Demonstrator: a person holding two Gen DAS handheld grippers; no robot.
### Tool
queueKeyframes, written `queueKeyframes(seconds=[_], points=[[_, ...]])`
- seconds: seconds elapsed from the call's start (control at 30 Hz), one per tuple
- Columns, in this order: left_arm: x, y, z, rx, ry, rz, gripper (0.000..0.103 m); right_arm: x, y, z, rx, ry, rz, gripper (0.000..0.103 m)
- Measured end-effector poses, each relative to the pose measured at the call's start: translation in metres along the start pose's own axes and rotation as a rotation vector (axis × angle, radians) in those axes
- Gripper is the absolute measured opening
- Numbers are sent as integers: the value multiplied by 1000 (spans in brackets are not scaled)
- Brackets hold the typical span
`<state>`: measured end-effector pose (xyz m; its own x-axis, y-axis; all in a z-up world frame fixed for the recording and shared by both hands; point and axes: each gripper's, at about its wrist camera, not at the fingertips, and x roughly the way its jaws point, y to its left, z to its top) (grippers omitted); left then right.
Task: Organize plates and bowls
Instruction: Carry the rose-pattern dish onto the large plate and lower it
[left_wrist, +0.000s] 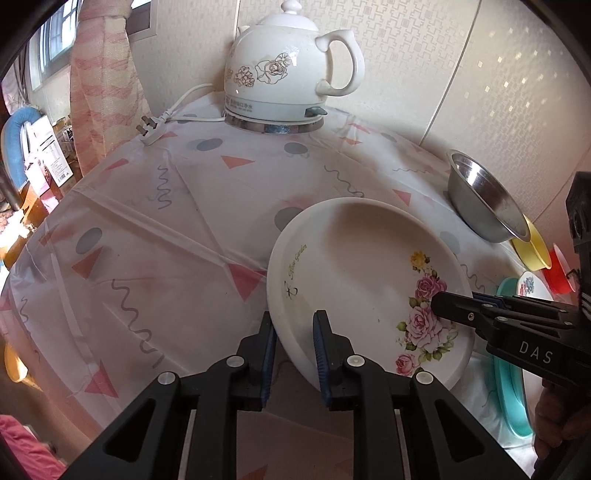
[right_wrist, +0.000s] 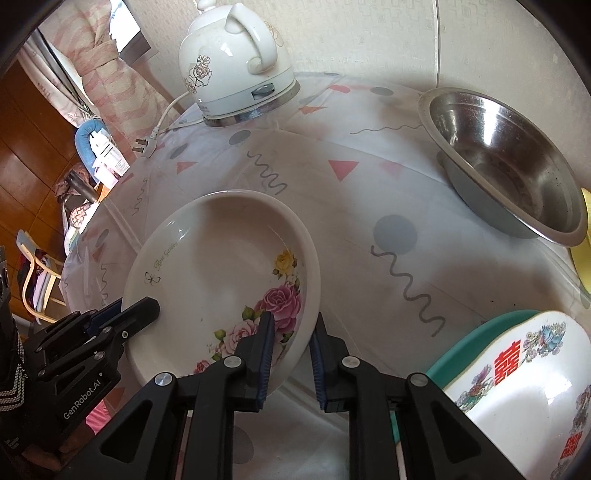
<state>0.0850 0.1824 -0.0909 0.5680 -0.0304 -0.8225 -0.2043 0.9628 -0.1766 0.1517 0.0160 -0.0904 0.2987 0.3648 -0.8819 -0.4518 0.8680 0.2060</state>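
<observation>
I have both grippers, left (left_wrist: 294, 325) and right (right_wrist: 291, 328), pinched on opposite rims of the rose plate (left_wrist: 354, 266), tilted before the kettle (left_wrist: 291, 70). Better move both hands together, level.

Both hand-held grippers, left (left_wrist: 294, 325) and right (left_wrist: 439, 301), clamp the rose plate (left_wrist: 354, 266) (tilted).

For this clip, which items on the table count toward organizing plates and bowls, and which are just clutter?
Belongs to the job: rose plate, held at its rim by left gripper and right gripper; steel bowl; yellow bowl; red bowl; teal plate; white enamel basin.

Just lying about: kettle; its plug.
</observation>
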Motion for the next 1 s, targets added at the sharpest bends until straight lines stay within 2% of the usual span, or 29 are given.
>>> queueKeyframes(seconds=[0.3, 0.53, 1.0], points=[[-17, 5, -8, -24, -33, -55, 20, -21, 3, -14, 4, -43, 38, 17], [-36, -4, -8, 3, -72, -95, 20, -41, -3, -21, 37, -83, 55, 17], [-64, -59, -3, 106, -116, -170, 20, -94, -36, -47, 133, -181, 28, 17]])
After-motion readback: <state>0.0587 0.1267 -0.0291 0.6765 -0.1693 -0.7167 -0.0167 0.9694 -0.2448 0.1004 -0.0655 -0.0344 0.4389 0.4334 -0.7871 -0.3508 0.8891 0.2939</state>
